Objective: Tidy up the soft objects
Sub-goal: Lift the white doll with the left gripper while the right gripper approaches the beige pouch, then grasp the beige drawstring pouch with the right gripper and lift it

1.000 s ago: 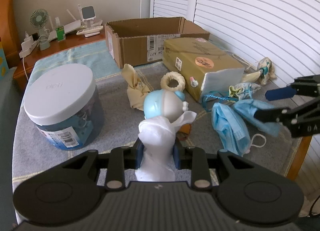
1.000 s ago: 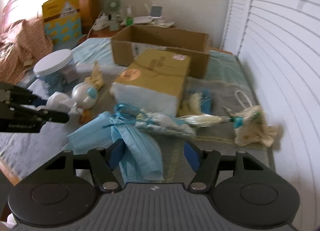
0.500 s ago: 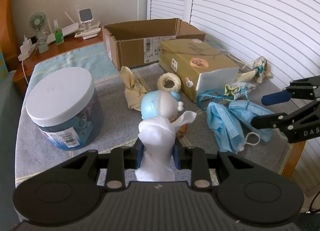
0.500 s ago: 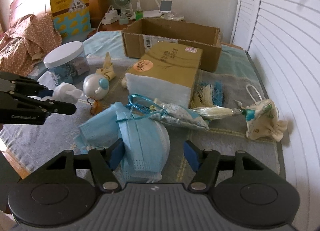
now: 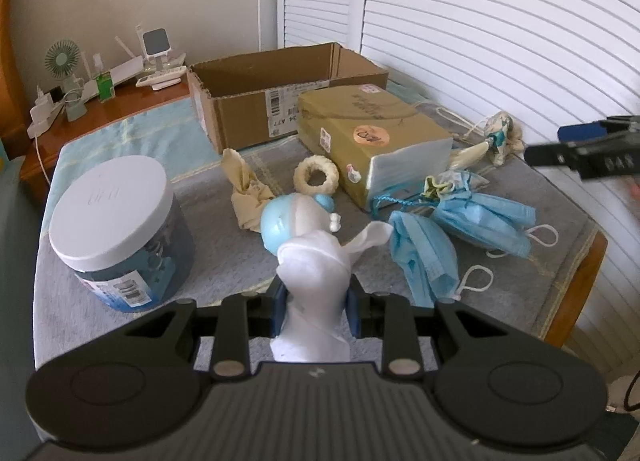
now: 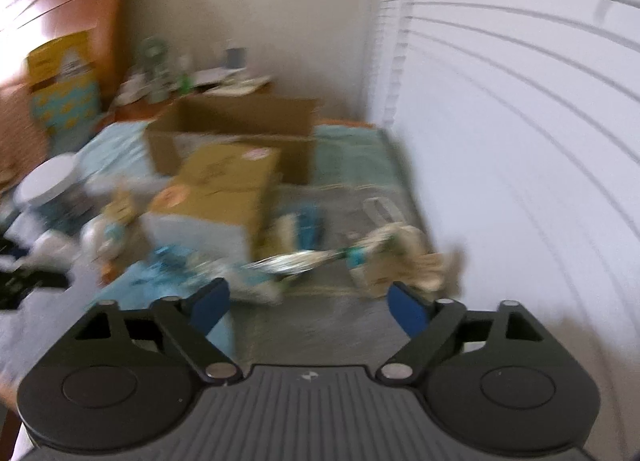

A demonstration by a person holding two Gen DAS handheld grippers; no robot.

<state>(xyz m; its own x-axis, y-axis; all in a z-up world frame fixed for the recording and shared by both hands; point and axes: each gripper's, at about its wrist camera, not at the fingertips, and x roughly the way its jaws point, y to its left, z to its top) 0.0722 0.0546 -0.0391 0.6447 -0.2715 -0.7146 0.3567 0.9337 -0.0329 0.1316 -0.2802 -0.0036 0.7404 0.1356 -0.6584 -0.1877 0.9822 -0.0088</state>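
Note:
My left gripper (image 5: 316, 307) is shut on a white cloth (image 5: 316, 285) and holds it above the near table edge. Behind the cloth lies a blue and white plush toy (image 5: 296, 217). Two blue face masks (image 5: 424, 257) lie to the right on the grey mat. A cream cloth (image 5: 246, 193), a cream ring (image 5: 317, 178) and a patterned pouch (image 5: 500, 133) lie around a tan package (image 5: 372, 137). An open cardboard box (image 5: 280, 89) stands at the back. My right gripper (image 6: 308, 303) is open and empty above the mat, in a blurred view.
A white-lidded jar (image 5: 116, 221) stands at the left. A side table with a small fan (image 5: 62, 57) and chargers is at the back left. White louvered doors (image 5: 500, 21) run along the right. The table edge (image 5: 580, 277) is at the right.
My right gripper has opened wider, risen and swung right, away from the masks. My left gripper still holds the white cloth and has pulled back slightly.

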